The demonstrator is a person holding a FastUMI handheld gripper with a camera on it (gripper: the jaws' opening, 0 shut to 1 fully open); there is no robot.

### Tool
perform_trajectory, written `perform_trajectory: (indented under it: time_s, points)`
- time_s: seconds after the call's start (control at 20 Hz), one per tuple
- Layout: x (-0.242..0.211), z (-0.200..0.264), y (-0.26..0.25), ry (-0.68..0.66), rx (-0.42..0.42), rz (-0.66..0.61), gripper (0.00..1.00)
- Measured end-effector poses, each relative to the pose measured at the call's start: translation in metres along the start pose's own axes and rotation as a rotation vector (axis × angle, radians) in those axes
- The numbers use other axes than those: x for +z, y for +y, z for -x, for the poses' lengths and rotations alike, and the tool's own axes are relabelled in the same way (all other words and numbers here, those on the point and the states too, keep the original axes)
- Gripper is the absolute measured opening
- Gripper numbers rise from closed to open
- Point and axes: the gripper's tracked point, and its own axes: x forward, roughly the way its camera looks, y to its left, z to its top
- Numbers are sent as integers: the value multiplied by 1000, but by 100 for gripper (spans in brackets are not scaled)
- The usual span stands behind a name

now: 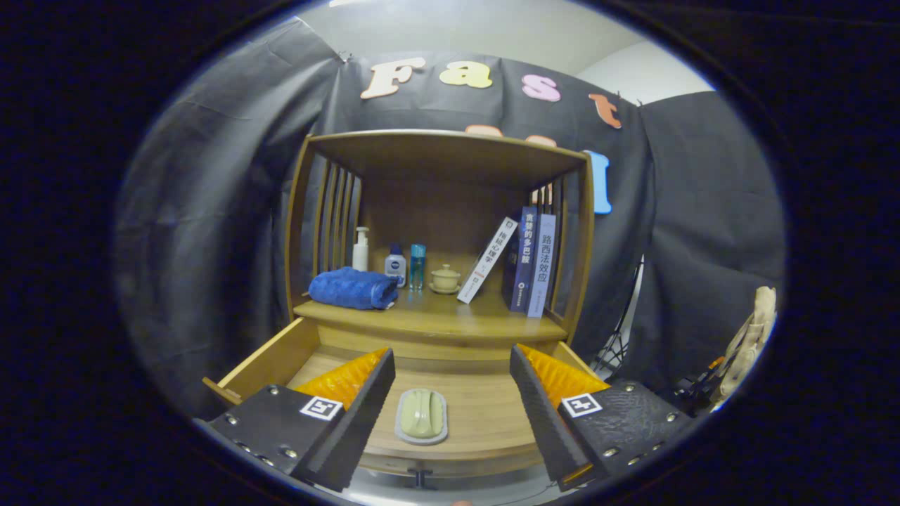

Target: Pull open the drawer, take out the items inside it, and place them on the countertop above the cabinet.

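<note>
Lying in the open drawer (271, 362), a soap dish (421, 416) between spread tongs (450, 393)

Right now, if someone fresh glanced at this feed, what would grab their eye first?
Probably the open gripper, its two black fingers spread wide over the pulled-open drawer, with a pale green soap in its dish lying between them on the drawer floor. Next, the bright blue folded towel on the countertop beyond, with small bottles behind it and a few books leaning at the other end.
</note>
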Motion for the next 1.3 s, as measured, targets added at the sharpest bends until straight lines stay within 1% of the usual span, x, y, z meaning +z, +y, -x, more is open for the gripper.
perform_trajectory:
  time_s: [0.1, 0.2, 0.35, 0.45, 0.5, 0.6, 0.7, 0.75, 0.9, 0.95, 1.05, 1.1, 1.15, 1.2, 1.3]
  points:
    - [-10, -16, 3, 60, 6, 10, 98]
    - [-37, -36, 10, 167, 22, 23, 98]
    - [-83, -54, 28, 346, 75, 8, 98]
    - [-112, -63, 38, 449, 101, 22, 95]
    - [-125, -67, 39, 489, 100, 32, 94]
    - [-137, -80, 43, 528, 100, 29, 90]
    - [-148, -89, 41, 575, 86, 30, 86]
    - [-158, -95, 38, 604, 74, 39, 86]
    - [-171, -102, 36, 671, 66, 40, 54]
    - [-175, -103, 39, 692, 80, 25, 46]
    - [-175, -103, 41, 695, 68, -35, 19]
    - [-174, -103, 40, 696, 67, -52, 19]
    - [-172, -105, 38, 678, 55, -66, 12]
    - [-169, -106, 36, 656, 42, -74, 12]
    - [-157, -109, 36, 586, 53, -102, 12]
